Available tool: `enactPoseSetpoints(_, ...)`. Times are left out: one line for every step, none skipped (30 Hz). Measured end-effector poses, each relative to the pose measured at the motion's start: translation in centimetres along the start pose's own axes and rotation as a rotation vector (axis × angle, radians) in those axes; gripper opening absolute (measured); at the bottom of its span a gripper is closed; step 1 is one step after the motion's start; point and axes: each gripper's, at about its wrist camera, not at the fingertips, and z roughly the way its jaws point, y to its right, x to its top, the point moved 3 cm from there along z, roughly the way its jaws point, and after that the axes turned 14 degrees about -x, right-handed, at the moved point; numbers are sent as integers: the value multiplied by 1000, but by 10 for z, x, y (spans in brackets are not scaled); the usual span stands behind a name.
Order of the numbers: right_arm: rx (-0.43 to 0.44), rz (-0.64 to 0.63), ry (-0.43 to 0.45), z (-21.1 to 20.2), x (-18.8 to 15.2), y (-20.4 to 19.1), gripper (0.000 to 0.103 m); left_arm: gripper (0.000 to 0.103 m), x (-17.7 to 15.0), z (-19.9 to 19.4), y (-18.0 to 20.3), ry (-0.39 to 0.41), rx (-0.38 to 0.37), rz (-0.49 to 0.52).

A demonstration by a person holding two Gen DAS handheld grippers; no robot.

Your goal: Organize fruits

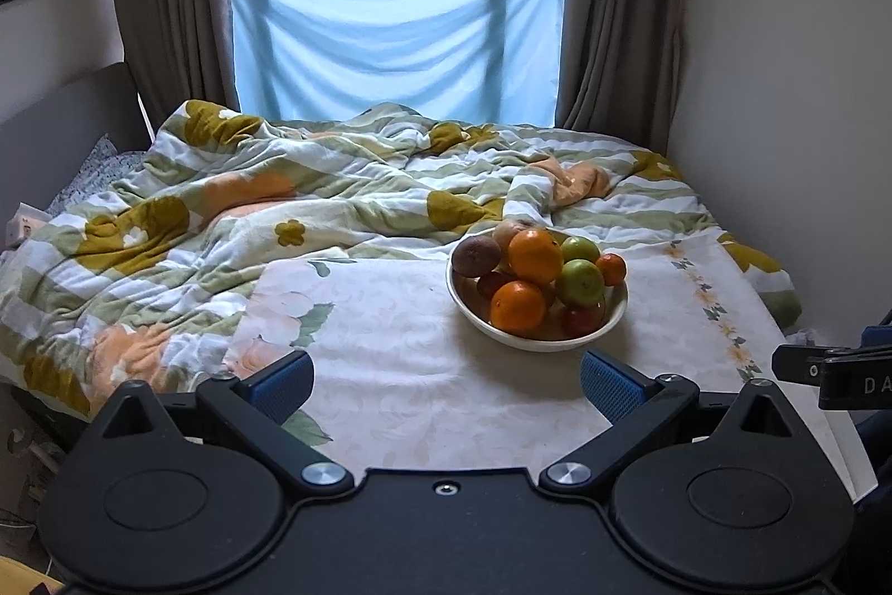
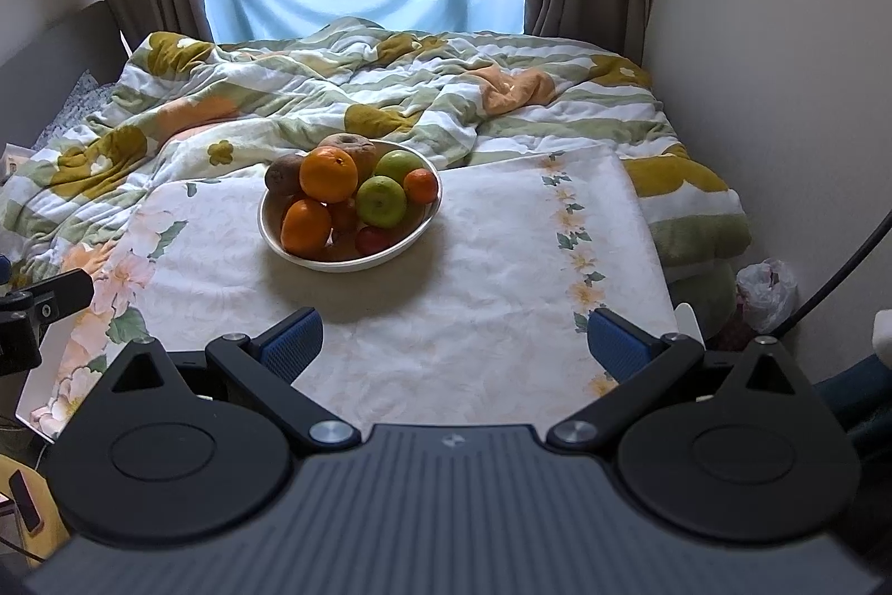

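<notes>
A white bowl (image 1: pixel 607 316) (image 2: pixel 267 221) heaped with fruit sits on a floral-cloth table. It holds oranges (image 1: pixel 535 256) (image 2: pixel 329 174), green apples (image 1: pixel 580 281) (image 2: pixel 381 201), a brown kiwi (image 1: pixel 475 255) (image 2: pixel 283 174), a small tangerine (image 1: pixel 611 269) (image 2: pixel 421 185) and red fruit low down. My left gripper (image 1: pixel 446 386) is open, near the table's front edge, short of the bowl. My right gripper (image 2: pixel 454 344) is open too, back from the bowl with nothing between its fingers. Part of the right gripper (image 1: pixel 830 375) shows at the left wrist view's right edge, and the left gripper (image 2: pixel 33 310) at the right wrist view's left edge.
The floral tablecloth (image 1: pixel 390 344) (image 2: pixel 502 260) covers a table that stands against a bed with a rumpled flowered quilt (image 1: pixel 251 193) (image 2: pixel 334 93). Curtains and a blue sheet hang over the window behind. A wall is close on the right, and a plastic bag (image 2: pixel 766 288) lies on the floor there.
</notes>
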Motion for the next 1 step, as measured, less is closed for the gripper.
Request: enactPoseSetpoints(0, 0, -6, 2, 1, 1, 103, 103, -1, 1, 0, -1, 0, -3)
